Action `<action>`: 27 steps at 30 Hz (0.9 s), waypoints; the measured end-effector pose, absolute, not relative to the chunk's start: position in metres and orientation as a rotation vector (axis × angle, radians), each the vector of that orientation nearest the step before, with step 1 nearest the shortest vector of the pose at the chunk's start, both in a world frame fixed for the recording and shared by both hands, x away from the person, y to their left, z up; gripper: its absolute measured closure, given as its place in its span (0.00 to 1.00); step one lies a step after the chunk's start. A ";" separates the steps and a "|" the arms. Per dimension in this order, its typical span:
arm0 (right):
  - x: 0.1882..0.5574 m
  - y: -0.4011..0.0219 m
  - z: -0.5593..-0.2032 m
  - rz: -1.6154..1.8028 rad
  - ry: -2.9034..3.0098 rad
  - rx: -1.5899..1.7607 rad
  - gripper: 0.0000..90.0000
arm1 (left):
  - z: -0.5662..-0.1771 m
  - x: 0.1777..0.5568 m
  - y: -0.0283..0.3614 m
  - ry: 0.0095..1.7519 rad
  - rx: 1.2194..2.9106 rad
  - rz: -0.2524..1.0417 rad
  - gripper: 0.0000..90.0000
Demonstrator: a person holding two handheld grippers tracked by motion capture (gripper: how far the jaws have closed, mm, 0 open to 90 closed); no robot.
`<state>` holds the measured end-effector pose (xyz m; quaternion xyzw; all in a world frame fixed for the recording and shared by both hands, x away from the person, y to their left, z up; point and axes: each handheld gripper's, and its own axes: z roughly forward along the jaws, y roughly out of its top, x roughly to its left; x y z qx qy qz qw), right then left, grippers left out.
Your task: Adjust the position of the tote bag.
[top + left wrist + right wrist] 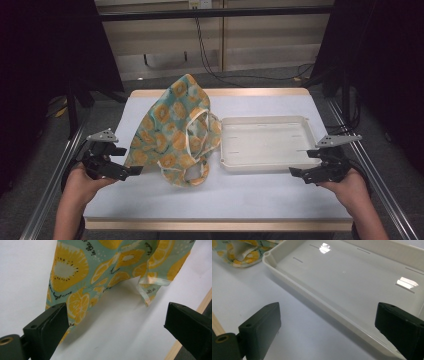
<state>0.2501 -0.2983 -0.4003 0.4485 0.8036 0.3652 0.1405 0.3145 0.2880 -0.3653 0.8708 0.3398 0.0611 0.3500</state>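
A cloth bag [175, 132] with yellow fruit slices printed on green lies on the white counter [250, 195]. It sits left of the middle, a bit crumpled, with its pale handles [197, 132] looped on top.

The left claw [131, 171] is low over the counter at the bag's near left corner. Its jaws are wide open and grip nothing. In the left gripper view the left claw [117, 322] looks right at the bag [100, 267]. The corner of the cloth lies just beside one jaw and seems to brush it, but I cannot tell for sure that they touch. The other jaw stands well apart from the cloth, with bare counter in between.

The right claw [298, 175] is on the other side, by the near right corner of a cream tray [265, 162]. Its jaws are wide open too, and they hold nothing. The tray sits just beside the bag, to the right of it.

The high view shows both hands, both claws, the whole bag and the whole tray at once. The left gripper view comes in close, so you can see small dark writing on the cloth and a folded pale handle strip [152, 281]. The right gripper view shows the right claw [328, 322] over the tray's near rim [317, 300]. It shows thin slots and shiny light spots on the tray floor, and a bit of the bag [242, 251] far off in one corner.
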 end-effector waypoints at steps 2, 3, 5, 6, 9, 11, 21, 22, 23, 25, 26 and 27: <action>0.252 -0.298 -0.401 1.045 2.324 1.290 0.07 | -0.366 0.314 0.288 0.892 2.251 0.153 0.06; 0.253 -0.299 -0.402 1.043 2.320 1.292 0.07 | -0.366 0.314 0.288 0.904 2.256 0.148 0.06; 0.254 -0.300 -0.402 1.040 2.321 1.296 0.07 | -0.366 0.313 0.289 0.907 2.264 0.141 0.06; 0.255 -0.300 -0.403 1.034 2.320 1.300 0.07 | -0.365 0.312 0.289 0.914 2.264 0.143 0.06; 0.260 -0.301 -0.404 1.051 2.324 1.303 0.07 | -0.363 0.310 0.289 0.928 2.256 0.145 0.06; 0.261 -0.301 -0.404 1.056 2.319 1.300 0.07 | -0.362 0.310 0.288 0.930 2.262 0.152 0.06; 0.265 -0.297 -0.403 1.079 2.336 1.283 0.07 | -0.345 0.319 0.283 0.952 2.291 0.113 0.06; 0.265 -0.297 -0.403 1.079 2.336 1.283 0.07 | -0.345 0.319 0.283 0.952 2.291 0.113 0.06; 0.265 -0.298 -0.403 1.080 2.336 1.287 0.07 | -0.343 0.321 0.282 0.944 2.273 0.086 0.06; 0.265 -0.298 -0.403 1.080 2.331 1.290 0.07 | -0.341 0.322 0.282 0.941 2.268 0.086 0.07; 0.265 -0.298 -0.403 1.082 2.326 1.290 0.07 | -0.338 0.324 0.282 0.940 2.272 0.094 0.06; 0.264 -0.298 -0.403 1.084 2.326 1.289 0.07 | -0.336 0.325 0.282 0.941 2.275 0.101 0.06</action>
